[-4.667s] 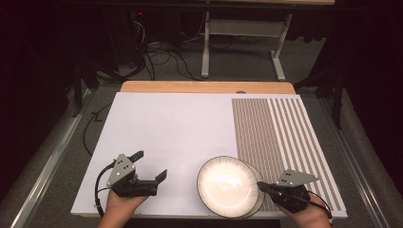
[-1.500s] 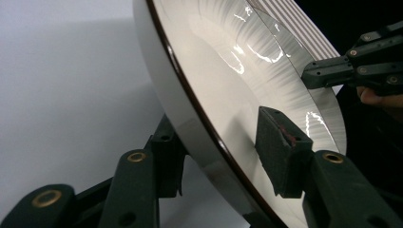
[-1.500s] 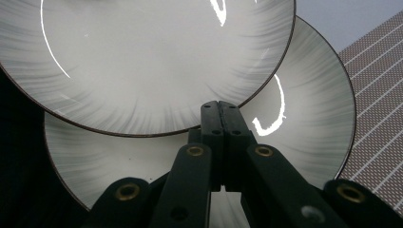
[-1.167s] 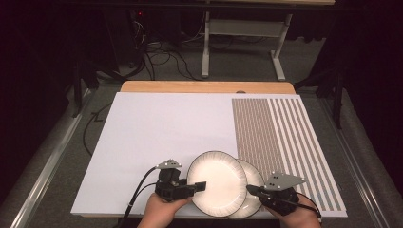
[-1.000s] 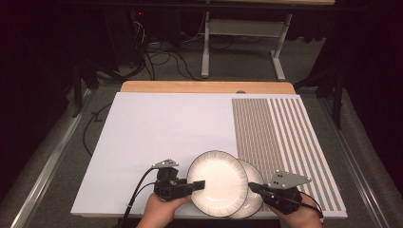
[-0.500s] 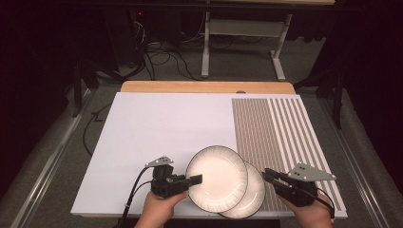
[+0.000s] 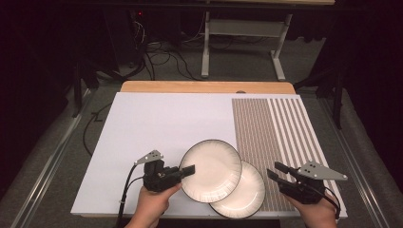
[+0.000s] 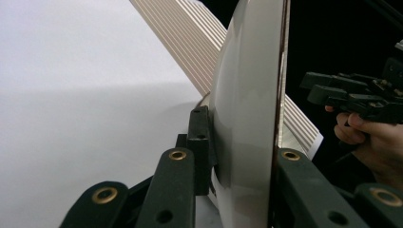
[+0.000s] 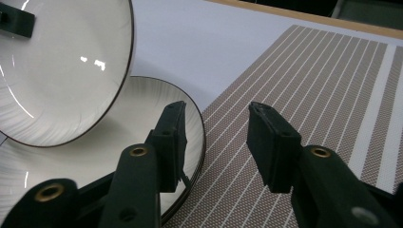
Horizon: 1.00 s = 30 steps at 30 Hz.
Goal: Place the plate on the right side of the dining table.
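Note:
A white plate with a dark rim [image 7: 211, 168] [image 8: 247, 118] [image 9: 62, 71] is lifted and tilted, overlapping a second matching plate [image 7: 247, 194] [image 9: 119, 142] that lies flat under it. My left gripper [image 7: 190, 169] [image 8: 242, 156] is shut on the upper plate's left rim, its jaws having just closed tighter. My right gripper [image 7: 274, 172] [image 9: 216, 137] stands open just right of the lower plate. Its jaws have just been opening, with nothing between them. One jaw hangs over that plate's rim, the other over the striped mat. The right gripper [image 8: 323, 90] also shows beyond the held plate.
A white sheet [image 7: 166, 123] covers the table's left and middle. A brown striped placemat [image 7: 280, 128] [image 9: 309, 71] takes the right side. A wooden edge [image 7: 204, 87] runs along the back. Cables and a desk frame [image 7: 242, 28] lie on the floor beyond.
My right gripper has let go of the plate, opened and drawn back to the right. The left gripper has stayed on the upper plate, which now sits more tilted and offset from the lower one.

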{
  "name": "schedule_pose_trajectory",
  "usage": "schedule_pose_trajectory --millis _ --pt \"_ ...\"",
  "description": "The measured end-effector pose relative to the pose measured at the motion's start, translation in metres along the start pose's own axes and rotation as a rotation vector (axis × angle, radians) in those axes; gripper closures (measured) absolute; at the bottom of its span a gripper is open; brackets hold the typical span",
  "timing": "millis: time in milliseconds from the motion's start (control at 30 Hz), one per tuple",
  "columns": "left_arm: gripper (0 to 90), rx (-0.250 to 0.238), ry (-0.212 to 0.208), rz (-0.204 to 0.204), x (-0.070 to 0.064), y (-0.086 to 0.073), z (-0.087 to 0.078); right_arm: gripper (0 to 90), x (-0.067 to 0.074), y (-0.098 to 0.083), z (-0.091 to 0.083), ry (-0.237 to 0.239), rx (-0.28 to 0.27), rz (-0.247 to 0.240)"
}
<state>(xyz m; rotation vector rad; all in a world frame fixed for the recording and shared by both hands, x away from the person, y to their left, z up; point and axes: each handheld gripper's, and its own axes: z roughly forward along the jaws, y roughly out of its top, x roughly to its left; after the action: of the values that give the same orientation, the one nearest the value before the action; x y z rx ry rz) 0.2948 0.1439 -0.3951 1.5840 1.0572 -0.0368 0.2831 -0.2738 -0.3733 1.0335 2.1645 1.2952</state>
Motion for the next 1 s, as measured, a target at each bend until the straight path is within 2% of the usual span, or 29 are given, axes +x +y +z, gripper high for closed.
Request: schedule_pose_trajectory --millis 100,133,200,267,367,400,433,533,700,767,833,1000 --pt "77.6 -0.023 0.016 0.019 0.002 0.002 -0.004 55.5 -0.004 0.001 0.000 -0.005 -0.005 0.008" --pt "77.6 -0.040 0.024 0.045 0.003 0.003 -0.006 54.8 -0.004 0.002 0.000 -0.006 -0.007 0.007" --pt "77.5 -0.055 0.038 0.071 0.004 0.005 -0.008 48.4 -0.005 0.002 -0.001 -0.018 -0.015 0.009" --pt "77.5 -0.070 0.049 0.095 0.003 0.006 -0.010 47.0 -0.005 0.002 -0.001 -0.019 -0.018 0.007" --pt "77.5 -0.090 0.062 0.141 0.001 0.006 -0.013 37.3 -0.007 0.003 -0.004 -0.040 -0.038 0.010" --pt "77.5 -0.098 0.067 0.159 0.000 0.006 -0.014 29.2 -0.008 0.004 -0.007 -0.048 -0.061 0.006" --pt "77.5 -0.102 0.071 0.176 -0.001 0.006 -0.014 29.2 -0.008 0.004 -0.007 -0.048 -0.061 0.006" --pt "77.3 -0.130 0.085 0.255 -0.006 0.004 -0.016 18.3 -0.008 0.004 -0.010 -0.064 -0.092 0.014" --pt "77.3 -0.151 0.101 0.327 -0.011 0.003 -0.018 1.8 -0.009 0.005 -0.013 -0.095 -0.119 0.021" --pt "77.3 -0.157 0.112 0.367 -0.013 0.003 -0.019 0.7 -0.010 0.004 -0.015 -0.098 -0.129 0.026" --pt "77.3 -0.160 0.112 0.384 -0.014 0.002 -0.020 0.6 -0.011 0.002 -0.015 -0.074 -0.129 0.018" --pt "76.8 -0.157 0.122 0.428 -0.014 0.001 -0.022 0.6 -0.009 0.000 -0.016 -0.080 -0.135 0.007"
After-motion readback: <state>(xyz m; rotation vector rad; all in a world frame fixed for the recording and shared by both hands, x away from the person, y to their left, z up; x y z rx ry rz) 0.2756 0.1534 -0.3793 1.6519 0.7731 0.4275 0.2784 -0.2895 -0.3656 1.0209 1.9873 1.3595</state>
